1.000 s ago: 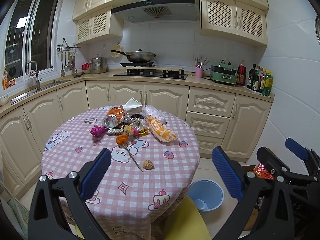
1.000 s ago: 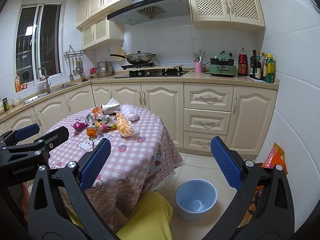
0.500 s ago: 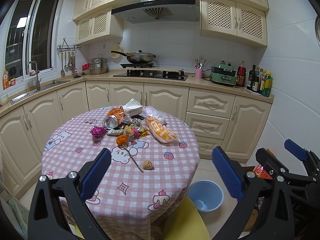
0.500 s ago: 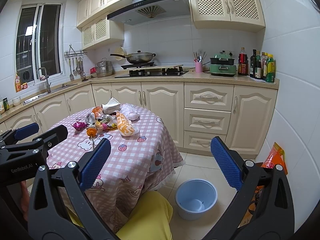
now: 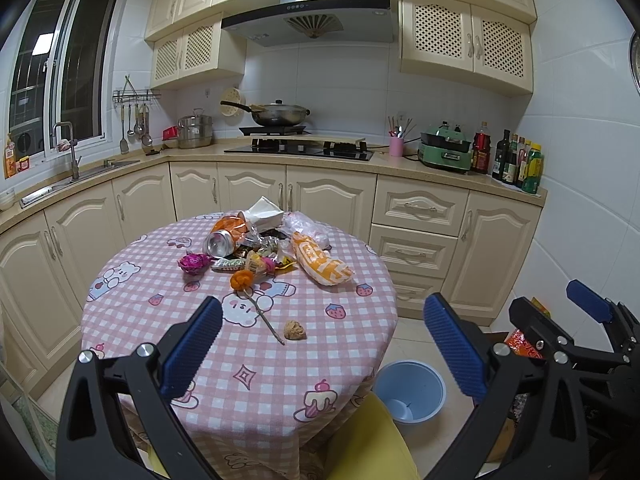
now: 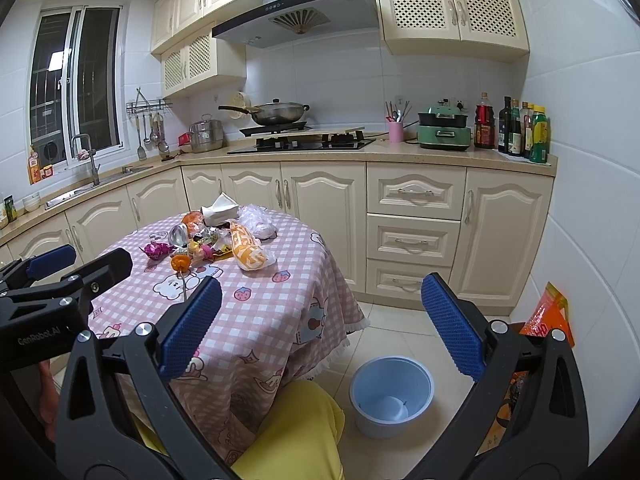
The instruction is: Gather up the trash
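Here, a round table (image 5: 132, 320) in a pink checked cloth carries the trash, all of it untouched. From left to right lie a purple foil wrapper (image 5: 195, 262), a crushed can (image 5: 219, 243) on its side, an orange flower (image 5: 241, 279) on a thin stem running toward the near edge, a small brown crumpled lump (image 5: 295, 329), and an orange-and-white snack bag (image 5: 322, 265) beside a clear plastic bag (image 5: 307, 226). The left gripper (image 5: 322, 350) hangs over the near side of the table with its fingers spread wide and nothing between them. The right gripper (image 6: 320, 330) is likewise wide apart and empty, out past the table's edge above the floor. A pale blue bin (image 6: 392, 396) stands on the tiles, below and to the right of the table. The risks are likely these: the can may roll if nudged, light wrappers may slip from a shallow pinch, and a drop from table height may miss the bin's narrow mouth.
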Motion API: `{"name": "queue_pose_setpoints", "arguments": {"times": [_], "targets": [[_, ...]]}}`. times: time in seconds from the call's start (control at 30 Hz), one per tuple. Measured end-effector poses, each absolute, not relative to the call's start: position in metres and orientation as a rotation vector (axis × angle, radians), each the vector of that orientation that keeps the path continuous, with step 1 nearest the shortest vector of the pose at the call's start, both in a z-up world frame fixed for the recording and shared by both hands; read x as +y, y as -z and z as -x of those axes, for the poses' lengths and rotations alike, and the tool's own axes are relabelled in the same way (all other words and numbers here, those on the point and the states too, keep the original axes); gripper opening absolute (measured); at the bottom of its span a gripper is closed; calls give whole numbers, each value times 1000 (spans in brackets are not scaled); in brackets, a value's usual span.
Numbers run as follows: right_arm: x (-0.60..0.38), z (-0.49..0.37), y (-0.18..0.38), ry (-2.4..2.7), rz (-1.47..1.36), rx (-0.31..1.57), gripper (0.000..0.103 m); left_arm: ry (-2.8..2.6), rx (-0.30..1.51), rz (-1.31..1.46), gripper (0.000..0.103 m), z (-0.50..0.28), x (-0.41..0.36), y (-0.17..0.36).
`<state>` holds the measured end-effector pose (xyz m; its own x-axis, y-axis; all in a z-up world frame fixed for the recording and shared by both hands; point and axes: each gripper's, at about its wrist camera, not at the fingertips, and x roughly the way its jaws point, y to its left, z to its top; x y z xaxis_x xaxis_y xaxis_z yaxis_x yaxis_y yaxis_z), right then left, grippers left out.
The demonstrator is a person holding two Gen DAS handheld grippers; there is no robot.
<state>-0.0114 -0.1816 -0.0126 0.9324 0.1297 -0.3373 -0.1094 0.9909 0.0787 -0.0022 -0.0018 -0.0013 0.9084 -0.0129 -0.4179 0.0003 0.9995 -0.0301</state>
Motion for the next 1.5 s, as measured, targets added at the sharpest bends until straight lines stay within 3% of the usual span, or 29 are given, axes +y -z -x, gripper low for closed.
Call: {"name": "queue_pose_setpoints", "arguments": {"times": [1.5], "targets": [[-167, -3, 17, -128, -44, 411, 98, 7, 454, 74, 99, -4, 14, 7]]}}
